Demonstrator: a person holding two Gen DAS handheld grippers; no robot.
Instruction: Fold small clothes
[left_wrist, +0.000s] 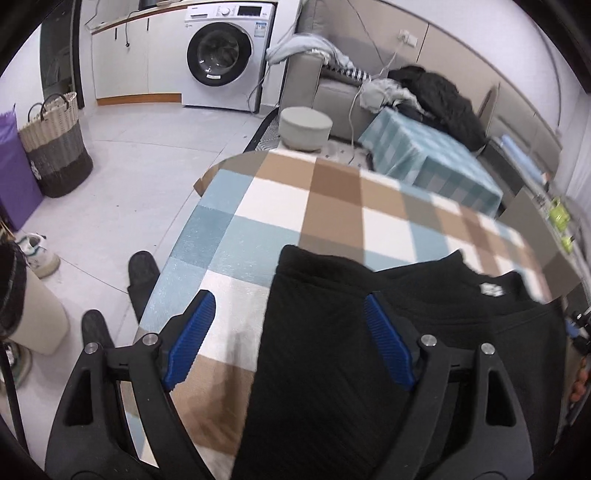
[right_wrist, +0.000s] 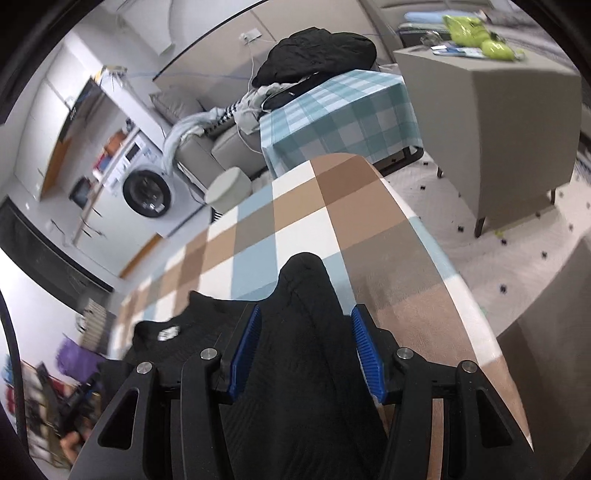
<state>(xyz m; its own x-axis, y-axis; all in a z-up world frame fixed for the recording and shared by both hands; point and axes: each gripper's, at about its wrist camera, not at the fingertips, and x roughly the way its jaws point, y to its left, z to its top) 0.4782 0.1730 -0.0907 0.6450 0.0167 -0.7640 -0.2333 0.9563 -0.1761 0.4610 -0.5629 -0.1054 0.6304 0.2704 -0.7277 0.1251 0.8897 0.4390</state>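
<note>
Left tongs: spread wide, pads clear of the black garment.
Right tongs: pinching a sleeve (black knit).
Worktop: checked cloth.

I am working in a home, in a combined living and laundry area. Evidence: a front-loading washing machine set under a counter beside white cabinets; a woven laundry basket on the tiled floor; a grey sofa piled with clothing; a round pouffe; and tables under checked cloths.
</note>
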